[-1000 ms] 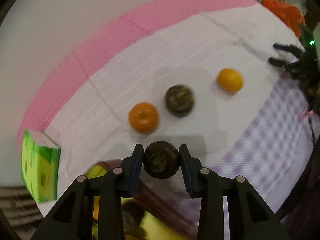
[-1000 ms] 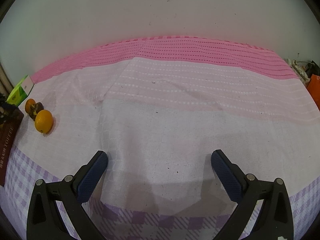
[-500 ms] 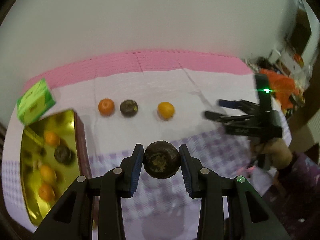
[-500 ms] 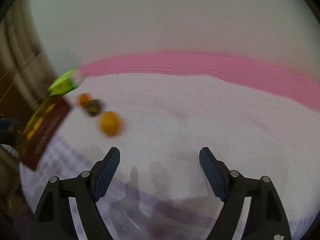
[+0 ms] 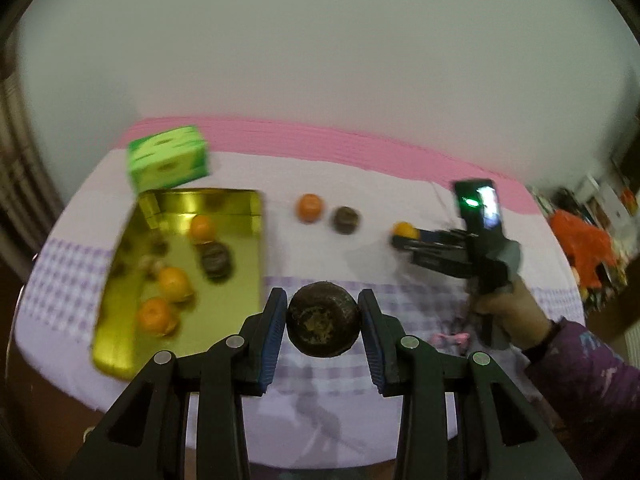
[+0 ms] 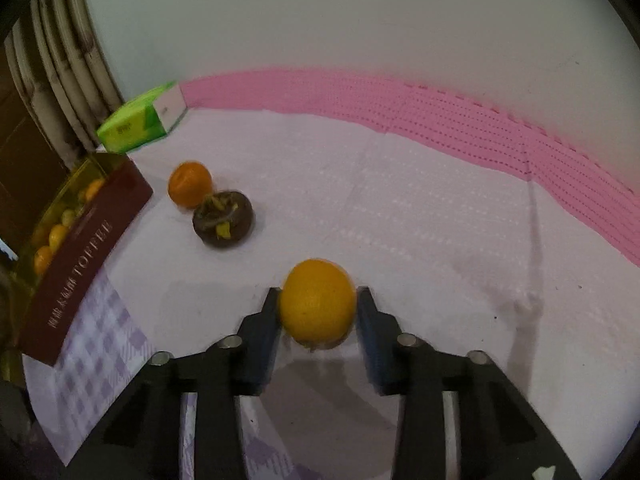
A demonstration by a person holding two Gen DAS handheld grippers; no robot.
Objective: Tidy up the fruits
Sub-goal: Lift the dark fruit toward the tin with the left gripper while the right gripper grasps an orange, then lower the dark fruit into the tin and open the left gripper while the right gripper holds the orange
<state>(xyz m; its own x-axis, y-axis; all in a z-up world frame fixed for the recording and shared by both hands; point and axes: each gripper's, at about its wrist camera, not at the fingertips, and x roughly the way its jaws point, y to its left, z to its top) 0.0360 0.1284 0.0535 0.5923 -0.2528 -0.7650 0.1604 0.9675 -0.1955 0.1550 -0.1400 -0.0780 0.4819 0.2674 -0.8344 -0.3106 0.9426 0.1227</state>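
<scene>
**Two fruits gripped, one in each gripper, above the cloth-covered table**

The left gripper [image 5: 323, 326] pinches a round, dark brown fruit with a rough, matte skin and a yellowish dried patch on its face [image 5: 323, 325]; the blue ribbed pads press on both its sides, and it hangs clear of the table, just right of the tin. The right gripper [image 6: 318, 306] has its jaws pressed in on a smooth, glossy yellow-orange citrus fruit with a finely pitted peel [image 6: 318, 304] — the fruit sits low over the white cloth, and whether it touches the cloth I cannot tell.

Left of it on the cloth lie a second dark brown fruit with dried yellow-green sepals on top [image 6: 223, 223] and, touching it on the far side, a small round orange mandarin [image 6: 190, 184].

The shallow rectangular tin with a shiny gold inside and a maroon outer wall lettered "TOFFEE" [image 5: 248, 240] holds several fruits already: orange mandarins and dark brown ones, blurred in the left wrist view. Behind the tin stands a bright green cardboard box [image 5: 168, 158].

The table wears a soft white woven cloth with a pink ribbed band at the far edge and lilac checks at the near one [image 6: 400, 200]. A person's hand [image 5: 508, 312], in a purple sleeve, holds the right gripper's handle.
</scene>
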